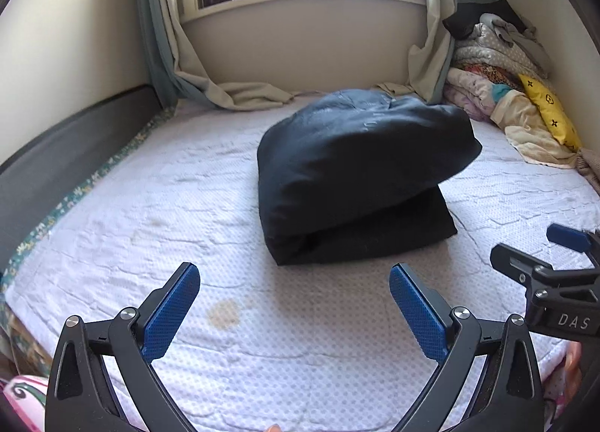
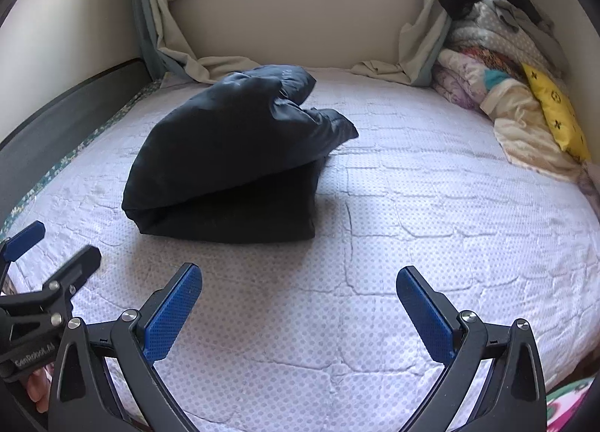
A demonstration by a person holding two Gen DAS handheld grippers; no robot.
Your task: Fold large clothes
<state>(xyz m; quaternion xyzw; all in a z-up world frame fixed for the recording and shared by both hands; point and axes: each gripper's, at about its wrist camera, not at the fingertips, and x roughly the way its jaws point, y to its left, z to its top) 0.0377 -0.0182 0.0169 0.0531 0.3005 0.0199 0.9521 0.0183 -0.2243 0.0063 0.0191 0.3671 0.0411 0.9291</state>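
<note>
Presently the bed [image 1: 157,207] fills both views, its quilted white cover bare around one dark padded garment [image 1: 360,177] lying folded at frame centre. Risk, as judged: the puffy upper layer sits lifted and overhangs the lower one, so trapped air may spring the fold open if left unpressed. Left tongs [image 1: 294,304] and right tongs [image 2: 300,306] both stand released and empty at lower frame, well apart from the garment.
</note>
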